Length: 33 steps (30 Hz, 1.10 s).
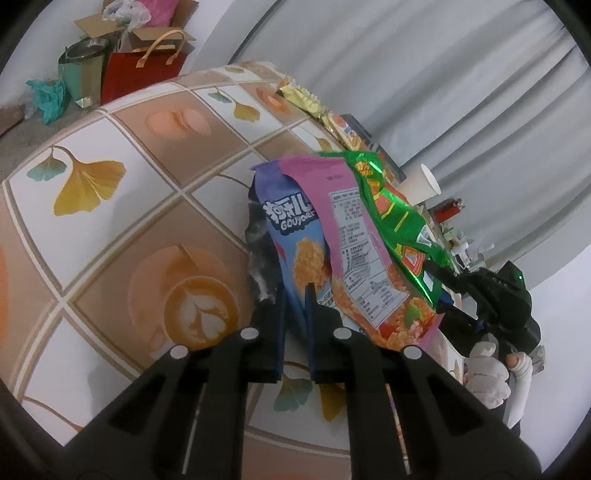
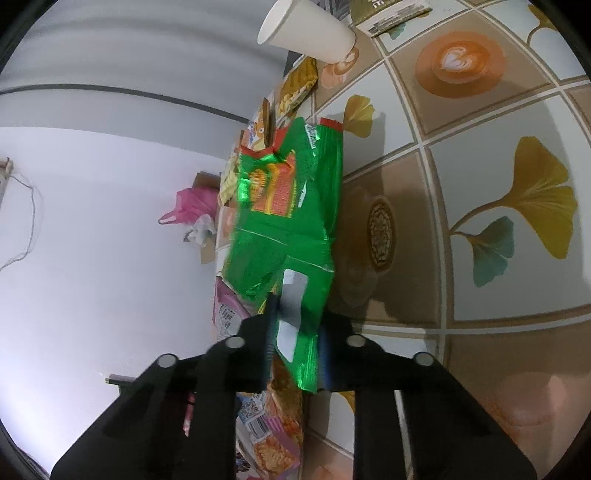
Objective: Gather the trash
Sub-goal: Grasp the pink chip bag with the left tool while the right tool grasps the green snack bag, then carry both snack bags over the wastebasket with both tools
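My left gripper (image 1: 293, 295) is shut on the lower edge of a blue and pink snack bag (image 1: 314, 236), which stands up off the tablecloth. A green foil snack bag (image 1: 399, 221) leans against its right side. In the right wrist view my right gripper (image 2: 295, 317) is shut on that green foil bag (image 2: 284, 221) near its white label, with the pink bag (image 2: 229, 306) just behind it to the left. The right gripper and a gloved hand (image 1: 484, 373) appear at the right of the left wrist view.
The table carries a tablecloth (image 1: 110, 229) printed with ginkgo leaves and coffee cups. A white paper cup (image 2: 306, 33) lies tipped at the far edge, with yellow snack wrappers (image 2: 295, 88) beside it. On the floor stand a red paper bag (image 1: 140, 74), cardboard and a bin.
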Motion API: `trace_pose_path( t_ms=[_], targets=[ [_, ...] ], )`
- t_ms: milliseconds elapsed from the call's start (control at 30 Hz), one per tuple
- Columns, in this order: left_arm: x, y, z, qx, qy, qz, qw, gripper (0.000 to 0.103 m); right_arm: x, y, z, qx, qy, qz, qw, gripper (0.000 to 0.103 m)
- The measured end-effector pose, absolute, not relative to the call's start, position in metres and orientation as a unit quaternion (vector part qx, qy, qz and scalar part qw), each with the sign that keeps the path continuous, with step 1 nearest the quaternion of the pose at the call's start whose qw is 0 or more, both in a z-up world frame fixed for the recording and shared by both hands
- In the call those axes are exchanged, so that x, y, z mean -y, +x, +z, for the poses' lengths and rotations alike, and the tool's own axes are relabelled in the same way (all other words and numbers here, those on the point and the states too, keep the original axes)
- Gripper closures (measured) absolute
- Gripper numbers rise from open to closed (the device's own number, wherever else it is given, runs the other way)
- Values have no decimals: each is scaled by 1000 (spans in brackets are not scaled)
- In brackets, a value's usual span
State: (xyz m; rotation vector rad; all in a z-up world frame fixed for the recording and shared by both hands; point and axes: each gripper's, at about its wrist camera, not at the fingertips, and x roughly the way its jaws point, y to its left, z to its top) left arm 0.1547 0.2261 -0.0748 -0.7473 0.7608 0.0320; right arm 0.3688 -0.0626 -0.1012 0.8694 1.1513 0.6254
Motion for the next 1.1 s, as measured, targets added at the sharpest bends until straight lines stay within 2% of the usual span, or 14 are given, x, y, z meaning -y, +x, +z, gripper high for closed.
trace_pose_path(
  t_ms=[133,367,633,867,1100],
  targets=[
    [-226,150,-69,-354,-354,13,866,98,73,362,-95,-505,399,283,711,96],
    [-223,144,-56,-341,-351,2,872,102,99,348,-84,-482,420,284,715,97],
    [-211,132,-28,-324,-344,-26,881,103,142,312,-60,-443,437,286,728,98],
    [-196,114,5,-303,-333,-66,891,103,196,250,-41,-386,468,276,746,98],
    [-156,111,48,-297,-294,-121,900,103,263,177,-50,-320,517,267,748,98]
  ],
)
